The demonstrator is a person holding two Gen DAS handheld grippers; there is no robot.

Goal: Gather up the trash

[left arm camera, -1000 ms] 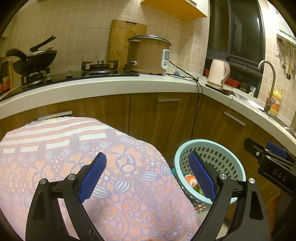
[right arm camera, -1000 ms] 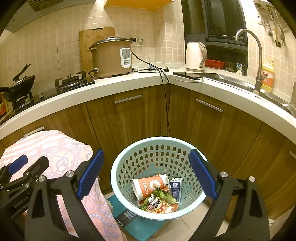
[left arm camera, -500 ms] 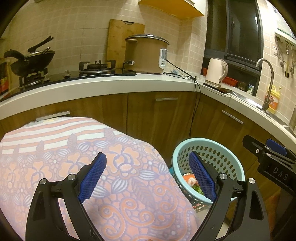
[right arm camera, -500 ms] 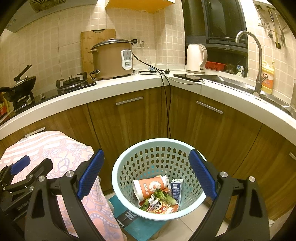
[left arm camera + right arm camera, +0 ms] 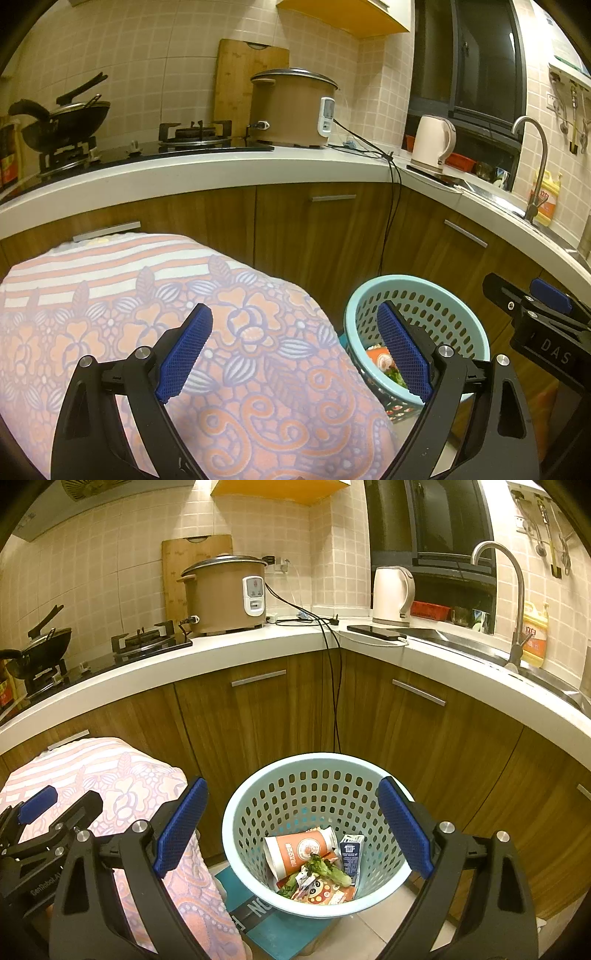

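A pale blue perforated waste basket [image 5: 236, 834] stands on the floor by the cabinets. Inside lie an orange paper cup [image 5: 299, 849], a small dark carton [image 5: 350, 851], green leaves [image 5: 325, 867] and a printed wrapper [image 5: 321, 893]. My right gripper [image 5: 291, 830] hangs open above the basket with nothing between its fingers. My left gripper [image 5: 293, 354] is open too, empty, over a table covered with a pink floral cloth [image 5: 147, 306]. The basket [image 5: 461, 314] sits to the right of that table. The right gripper's body [image 5: 539, 325] shows at the right edge of the left wrist view.
A white L-shaped counter [image 5: 295, 642] over wooden cabinets carries a brown rice cooker [image 5: 225, 594], a white kettle [image 5: 391, 594], a phone [image 5: 376, 632], a gas hob [image 5: 147, 642] and a wok [image 5: 40, 646]. A sink tap [image 5: 513, 590] stands right. A black cord [image 5: 334, 686] hangs down behind the basket.
Both views have shifted slightly, as both grippers drew back and up a little. The jaws stay wide apart and the trash in the basket has not moved.
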